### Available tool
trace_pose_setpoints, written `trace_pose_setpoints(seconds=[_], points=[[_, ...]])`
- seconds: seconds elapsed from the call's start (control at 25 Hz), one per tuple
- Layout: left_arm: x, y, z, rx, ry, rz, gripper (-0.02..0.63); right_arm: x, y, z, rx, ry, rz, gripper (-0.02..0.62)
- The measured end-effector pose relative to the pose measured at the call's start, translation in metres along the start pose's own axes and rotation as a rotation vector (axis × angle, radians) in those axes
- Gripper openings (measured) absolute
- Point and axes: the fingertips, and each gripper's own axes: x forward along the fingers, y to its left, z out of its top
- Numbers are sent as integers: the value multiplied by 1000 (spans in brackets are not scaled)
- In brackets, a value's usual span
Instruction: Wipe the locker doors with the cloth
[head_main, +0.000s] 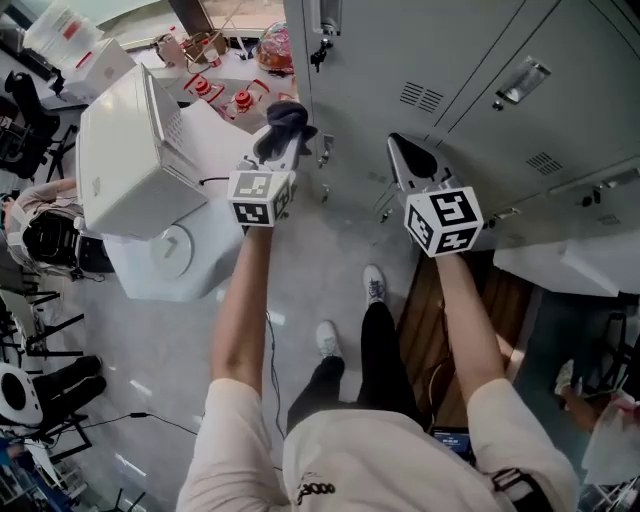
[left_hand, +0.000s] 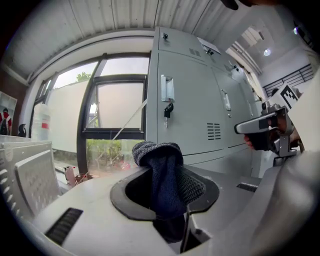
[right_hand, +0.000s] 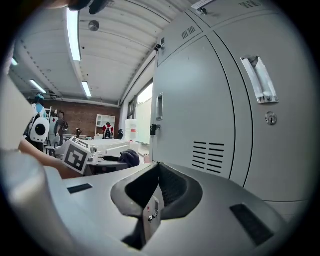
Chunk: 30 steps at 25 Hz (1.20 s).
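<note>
A dark blue cloth (left_hand: 162, 172) is held by the left claw (left_hand: 166, 200). The two jaws are clamped on it, and the soft top of the cloth is bunched up above them. The cloth is held up in front of the grey locker doors (left_hand: 186, 95), near the door at the left end of the row. It cannot be told if the cloth is touching the metal. A small bunch of keys (left_hand: 168, 111) is seen hanging from the lock of that door, higher than the cloth.

The right claw (right_hand: 159, 186) is shut tight, with nothing between its jaws. It is pointed at another door further along the row, close to it. A shiny handle (right_hand: 263, 82) is seen high on the door beside that one, and a set of air slots (right_hand: 208, 156) is cut into the door just past the jaws. The two claws are held side by side, a little apart, at about the same height.

In the head view, a cube with black and white squares (head_main: 260, 197) is seen on the back of the left claw, and one more cube (head_main: 443, 220) on the right claw. Both arms are stretched out over a pale floor (head_main: 310, 275). A big white machine (head_main: 130, 150) is standing to the left of the lockers.
</note>
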Motion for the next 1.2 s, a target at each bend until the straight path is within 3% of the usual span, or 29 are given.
trace_pose_setpoints(seconds=[0.12, 0.36, 0.76, 1.2], points=[[22, 4, -17, 42, -2, 3, 123, 5, -1, -18, 20, 13, -3, 8], [70, 7, -40, 40, 26, 7, 123, 13, -9, -48, 12, 61, -3, 8], [99, -36, -44, 44, -31, -41, 121, -9, -39, -68, 34, 83, -60, 8], [114, -121, -50, 134, -34, -170, 121, -47, -75, -86, 83, 112, -158, 8]])
